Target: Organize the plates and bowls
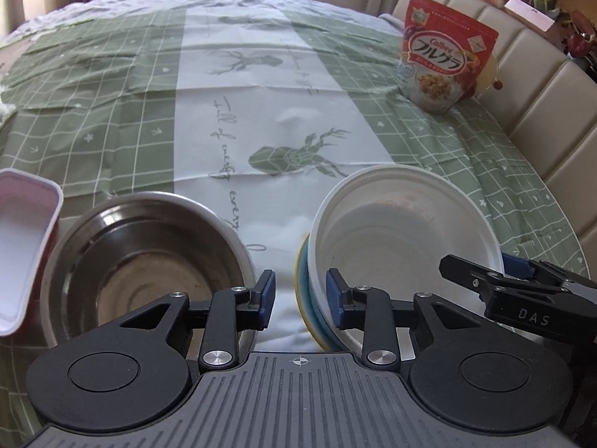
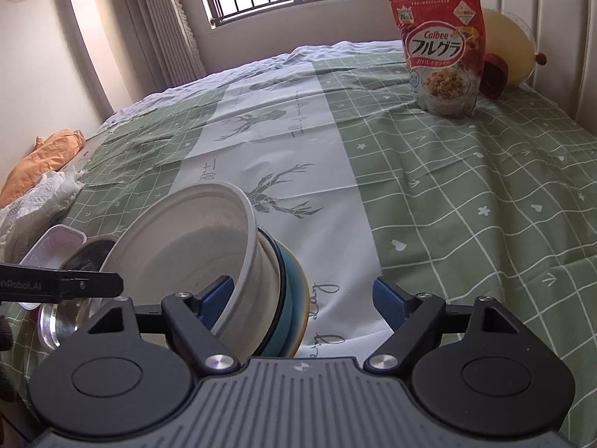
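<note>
Surface: a bed covered with a green checked cloth (image 1: 112, 142) bearing a pale centre strip with deer prints.

White bowl (image 1: 403, 231) sits tilted in a stack of teal and yellow plates (image 1: 304, 298) at the near edge. Steel bowl (image 1: 149, 261) stands just left of the stack, apart from it. A white tub (image 1: 22, 246) leans over the steel bowl's left rim.

Left gripper (image 1: 300, 300): jaws partly open and empty, over the gap between the steel bowl and the stack, right pad close to the plates' edge; contact cannot be confirmed.

Right gripper (image 2: 302, 300): jaws wide, straddling the near wall of the white bowl and the plates, left pad inside the bowl; the pads do not press on it.

Surroundings: cereal bag (image 2: 440, 52) upright, well apart at the far right, against a padded headboard (image 2: 559, 37). Orange cloth (image 2: 41, 164) lies off the bed's left side.
</note>
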### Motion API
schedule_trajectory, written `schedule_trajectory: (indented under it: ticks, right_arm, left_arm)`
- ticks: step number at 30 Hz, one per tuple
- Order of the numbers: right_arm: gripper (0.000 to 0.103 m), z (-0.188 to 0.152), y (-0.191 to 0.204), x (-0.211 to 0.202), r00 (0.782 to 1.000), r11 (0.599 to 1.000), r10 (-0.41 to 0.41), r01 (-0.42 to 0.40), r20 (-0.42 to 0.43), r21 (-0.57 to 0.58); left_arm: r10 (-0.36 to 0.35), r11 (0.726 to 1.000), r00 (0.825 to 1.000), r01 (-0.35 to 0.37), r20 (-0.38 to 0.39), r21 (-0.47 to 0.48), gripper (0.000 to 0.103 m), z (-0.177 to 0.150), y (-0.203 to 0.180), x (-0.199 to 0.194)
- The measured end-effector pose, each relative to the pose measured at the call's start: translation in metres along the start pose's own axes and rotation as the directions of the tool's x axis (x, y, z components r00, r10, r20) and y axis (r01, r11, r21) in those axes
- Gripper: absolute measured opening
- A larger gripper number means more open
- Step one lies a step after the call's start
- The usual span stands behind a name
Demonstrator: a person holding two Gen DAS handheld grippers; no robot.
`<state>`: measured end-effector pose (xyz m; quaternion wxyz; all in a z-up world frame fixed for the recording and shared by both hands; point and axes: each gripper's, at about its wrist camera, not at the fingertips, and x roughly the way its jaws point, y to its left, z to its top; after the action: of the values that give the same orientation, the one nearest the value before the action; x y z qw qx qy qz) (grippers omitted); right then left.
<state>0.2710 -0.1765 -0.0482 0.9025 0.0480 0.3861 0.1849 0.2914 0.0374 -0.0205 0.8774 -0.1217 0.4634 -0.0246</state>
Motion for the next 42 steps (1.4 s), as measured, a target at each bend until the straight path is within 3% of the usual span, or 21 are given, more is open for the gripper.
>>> schedule_trajectory:
  ticks: [5,10,19,21,24,26,31,36,42]
  right_arm:
    - [0.061,-0.002,-0.003,0.014,0.998,1.0,0.018,-0.018,-0.056,0.002]
    - [0.061,0.0,-0.017,0.021,0.998,1.0,-0.012,0.013,-0.06,0.012]
    - [0.061,0.001,-0.042,0.04,0.993,0.997,0.017,-0.009,-0.113,0.072]
    - [0.061,0.001,-0.046,0.044,0.986,0.991,0.085,-0.068,-0.143,0.117]
    - [0.061,0.002,-0.05,0.054,0.959,0.966,0.208,-0.17,-0.194,0.197]
    - [0.061,0.003,-0.05,0.061,0.943,0.953,0.249,-0.199,-0.222,0.227]
    - [0.061,0.008,-0.042,0.07,0.936,0.955,0.254,-0.202,-0.246,0.217]
    - [0.061,0.011,-0.041,0.081,0.895,0.926,0.335,-0.256,-0.295,0.276]
    - [0.061,0.003,-0.03,0.074,0.89,0.934,0.319,-0.238,-0.326,0.265]
  left_arm:
    - [-0.056,0.997,0.997,0.053,-0.061,-0.055,0.033,0.004,0.003,0.02]
    - [-0.072,0.996,0.993,0.067,-0.098,-0.053,0.037,0.008,-0.004,0.033]
    - [-0.165,0.984,0.978,0.155,-0.13,-0.083,0.062,0.017,-0.014,0.048]
    - [-0.179,0.982,0.975,0.169,-0.133,-0.079,0.071,0.018,-0.017,0.052]
    - [-0.172,0.984,0.974,0.163,-0.151,-0.068,0.073,0.017,-0.019,0.06]
    - [-0.179,0.983,0.969,0.168,-0.171,-0.078,0.073,0.015,-0.017,0.067]
    - [-0.196,0.979,0.967,0.182,-0.165,-0.097,0.073,0.015,-0.015,0.069]
    - [-0.179,0.983,0.971,0.169,-0.16,-0.076,0.074,0.015,-0.017,0.071]
    - [-0.202,0.978,0.964,0.188,-0.173,-0.095,0.071,0.013,-0.012,0.067]
